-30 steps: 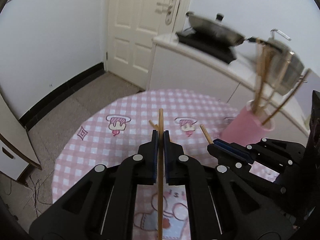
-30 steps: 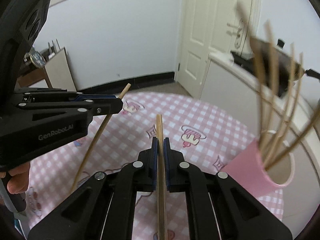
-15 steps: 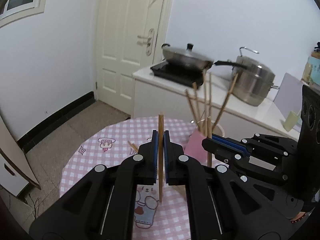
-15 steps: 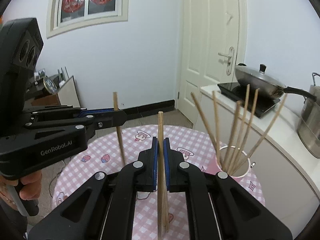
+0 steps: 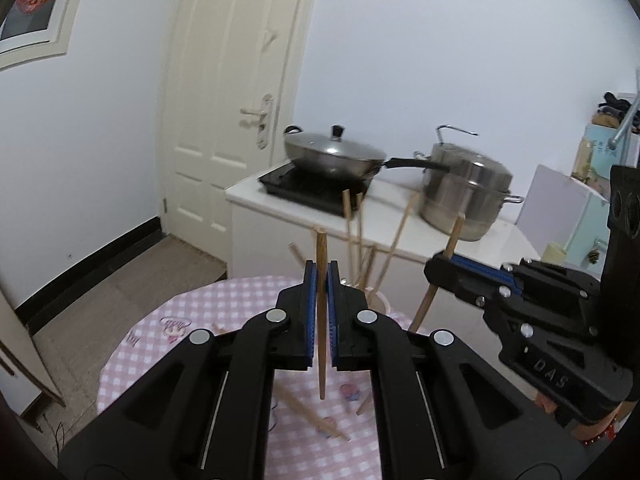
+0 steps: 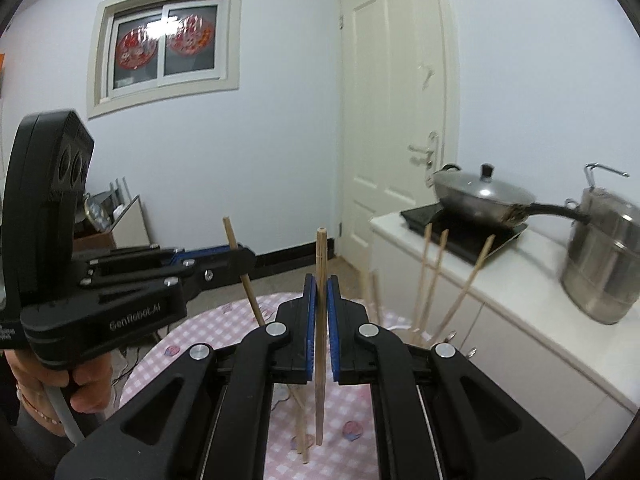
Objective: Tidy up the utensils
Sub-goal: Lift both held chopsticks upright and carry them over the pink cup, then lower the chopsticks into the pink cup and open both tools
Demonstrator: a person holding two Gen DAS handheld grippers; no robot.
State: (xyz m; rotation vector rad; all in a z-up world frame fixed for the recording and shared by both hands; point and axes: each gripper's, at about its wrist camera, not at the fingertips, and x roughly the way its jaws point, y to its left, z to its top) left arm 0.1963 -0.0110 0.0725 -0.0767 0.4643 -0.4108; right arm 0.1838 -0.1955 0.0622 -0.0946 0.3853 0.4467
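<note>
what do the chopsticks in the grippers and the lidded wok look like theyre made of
Chopstick in the left gripper and chopstick in the right gripper: pale tan, matte, probably bamboo or wood. Wok: grey shiny metal with highlights, likely steel or aluminium; dark knob and handle, perhaps plastic.

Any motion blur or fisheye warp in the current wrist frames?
Left wrist: chopsticks in the pink holder smeared, wok soft; clamped chopstick sharp. Right wrist: steel pot and holder sticks blurred. Both views: door frame bows, corners vignetted black.
</note>
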